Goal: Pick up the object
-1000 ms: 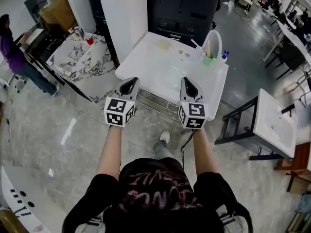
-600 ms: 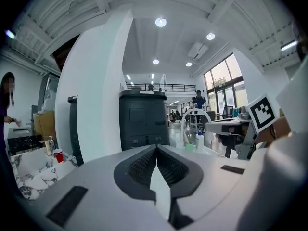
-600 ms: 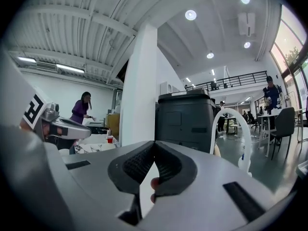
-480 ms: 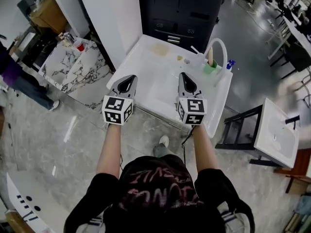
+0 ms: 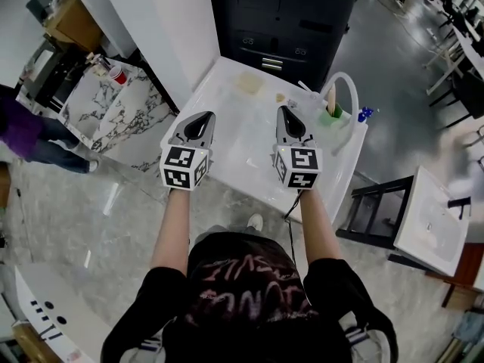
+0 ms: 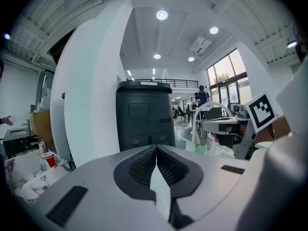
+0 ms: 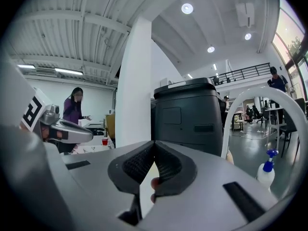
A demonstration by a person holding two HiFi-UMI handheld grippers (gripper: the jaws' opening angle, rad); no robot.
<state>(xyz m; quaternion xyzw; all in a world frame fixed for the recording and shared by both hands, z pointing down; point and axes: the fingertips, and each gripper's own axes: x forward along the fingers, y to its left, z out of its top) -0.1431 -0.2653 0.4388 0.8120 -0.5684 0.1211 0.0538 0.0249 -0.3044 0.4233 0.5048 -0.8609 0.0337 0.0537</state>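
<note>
2 tools level, side by side, above near half of white worktop (image 5: 246, 131). Left tool (image 5: 202, 120): jaws pressed together, nothing between. Right tool (image 5: 286, 116): jaws pressed together, nothing between. Worktop far right corner: green cup (image 5: 333, 115) at foot of white hoop (image 5: 342, 78); blue spray bottle (image 5: 365, 113) just beside, at edge. Tan patch (image 5: 249, 82) near far edge. Task object: cannot tell which item; all well apart from both tools. Beyond worktop: dark cabinet (image 5: 287, 13). Far left: marble surface (image 5: 121, 116) with red cup (image 5: 116, 74).
</note>
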